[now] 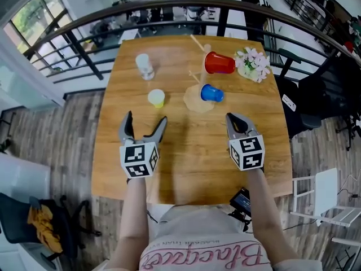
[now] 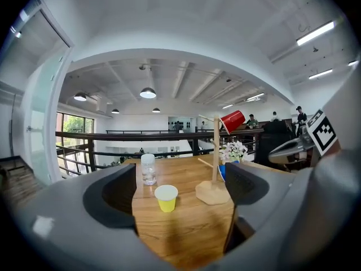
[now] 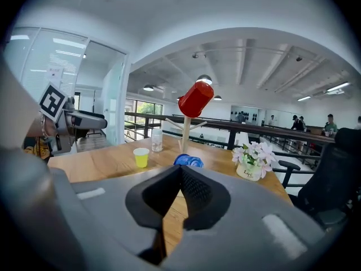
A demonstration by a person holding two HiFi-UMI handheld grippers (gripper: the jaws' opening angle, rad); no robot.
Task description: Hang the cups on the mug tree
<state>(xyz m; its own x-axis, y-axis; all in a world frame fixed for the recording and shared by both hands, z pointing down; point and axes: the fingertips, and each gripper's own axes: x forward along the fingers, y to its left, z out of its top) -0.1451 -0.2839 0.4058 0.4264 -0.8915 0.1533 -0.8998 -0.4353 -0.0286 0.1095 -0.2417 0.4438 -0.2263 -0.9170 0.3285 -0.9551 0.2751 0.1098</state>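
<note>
Left gripper (image 1: pixel 146 117), wide and empty, faces the yellow cup (image 1: pixel 156 97), probably the next grasp. Right gripper (image 1: pixel 234 118) is closed, empty.

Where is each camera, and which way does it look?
Head view: on the person's head, looking down at the table; both forearms, the left gripper and right gripper show.
Left gripper view: rides the left gripper, faces the yellow cup and mug tree; its open jaws show.
Right gripper view: rides the right gripper, faces the blue cup; its shut jaws show.
Shared: both gripper views see the red cup on the mug tree.
</note>
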